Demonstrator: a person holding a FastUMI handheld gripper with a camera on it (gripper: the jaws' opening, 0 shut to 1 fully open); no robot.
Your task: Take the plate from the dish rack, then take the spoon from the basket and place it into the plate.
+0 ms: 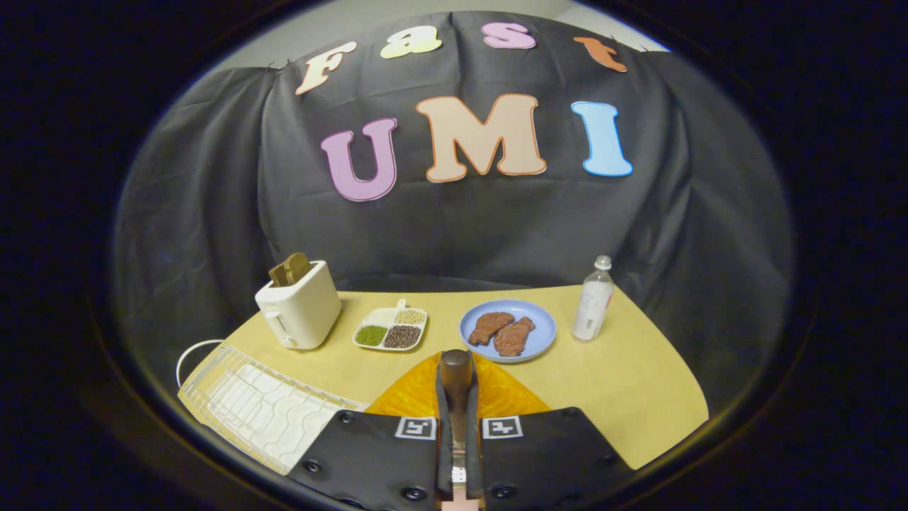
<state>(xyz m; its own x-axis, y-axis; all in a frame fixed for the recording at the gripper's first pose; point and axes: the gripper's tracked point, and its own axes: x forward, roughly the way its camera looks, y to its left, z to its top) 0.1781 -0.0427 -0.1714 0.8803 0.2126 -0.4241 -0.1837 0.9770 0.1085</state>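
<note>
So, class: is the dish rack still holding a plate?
No: the white wire dish rack stands with bare slots, while the gripper, shut on a brown handle, hangs over an orange plate.

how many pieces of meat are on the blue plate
2. Both lie side by side on the blue plate, beyond the fingers: left piece, right piece touching it. None seems hidden.

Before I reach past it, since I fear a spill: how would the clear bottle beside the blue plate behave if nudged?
The bottle stands tall and narrow, so it would probably tip rather than slide. It looks like thin plastic, likely light; its cap seems on. The jaws are shut on a brown handle over the orange plate.
</note>
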